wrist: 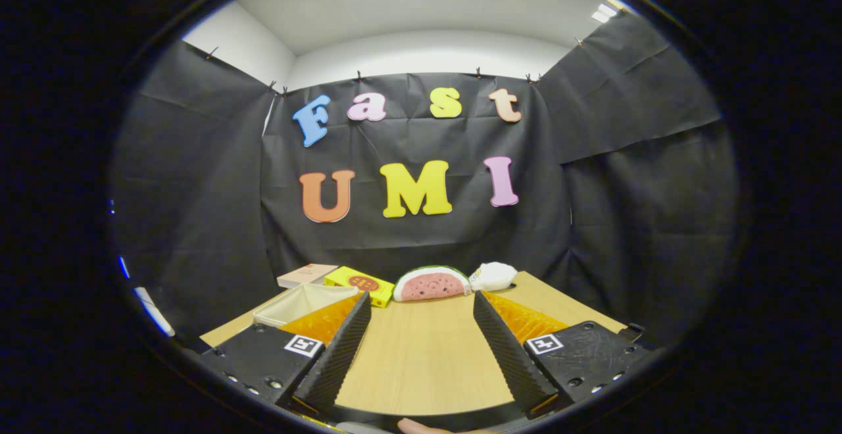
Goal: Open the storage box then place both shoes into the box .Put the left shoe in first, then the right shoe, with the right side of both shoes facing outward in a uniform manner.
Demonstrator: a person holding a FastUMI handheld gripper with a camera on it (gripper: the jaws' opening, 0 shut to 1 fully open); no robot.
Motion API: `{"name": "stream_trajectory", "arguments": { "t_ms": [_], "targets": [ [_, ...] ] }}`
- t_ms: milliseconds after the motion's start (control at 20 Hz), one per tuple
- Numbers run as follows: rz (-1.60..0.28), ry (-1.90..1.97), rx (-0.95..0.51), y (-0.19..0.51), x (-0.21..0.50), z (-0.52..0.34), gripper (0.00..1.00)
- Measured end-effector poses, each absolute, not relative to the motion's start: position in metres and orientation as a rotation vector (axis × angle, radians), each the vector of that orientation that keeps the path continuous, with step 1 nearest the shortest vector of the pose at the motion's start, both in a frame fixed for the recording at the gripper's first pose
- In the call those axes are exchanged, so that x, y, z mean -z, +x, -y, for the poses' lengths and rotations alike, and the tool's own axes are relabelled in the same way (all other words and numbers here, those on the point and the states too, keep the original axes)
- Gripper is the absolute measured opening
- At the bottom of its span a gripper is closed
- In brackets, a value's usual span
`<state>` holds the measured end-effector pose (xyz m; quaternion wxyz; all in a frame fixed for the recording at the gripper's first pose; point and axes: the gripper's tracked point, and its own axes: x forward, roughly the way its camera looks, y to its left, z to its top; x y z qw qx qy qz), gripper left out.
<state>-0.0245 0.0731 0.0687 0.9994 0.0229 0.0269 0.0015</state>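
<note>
— We had the gripper (421, 325) held low and level over the wooden table (421, 361), pointing straight at the far wall, didn't we?

— We did. Its two ribbed black fingers (339, 355) stood wide apart, released, with nothing but bare tabletop between them. We gripped nothing.

— And the hand behind it?

— We saw only a sliver of a fingertip (418, 426) at the very near edge, below the fingers. The rest was cut off, so we couldn't tell how the hand sat.

— Where was the storage box?

— We made out a pale open-topped container (299, 302) on the left, just beyond the left finger, part of it hidden behind that finger. We couldn't say for certain that it was the box.

— The shoes?

— We couldn't pick them out. At the far edge of the table lay a watermelon-slice plush (431, 284), straight beyond the fingers, with a white soft thing (493, 276) touching it on the right; what that was, we couldn't tell.

— And to the left of the plush?

— A yellow box (358, 284), and farther left a flat tan box (306, 275).
</note>
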Motion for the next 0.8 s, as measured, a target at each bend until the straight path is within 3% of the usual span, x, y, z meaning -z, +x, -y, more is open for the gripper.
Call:
{"name": "stream_trajectory", "arguments": {
  "t_ms": [350,800],
  "targets": [
    [-0.04,0.005,-0.013,-0.053,-0.081,-0.07,0.96],
    [-0.08,-0.032,-0.015,-0.041,-0.059,-0.077,0.96]
  ]
}}
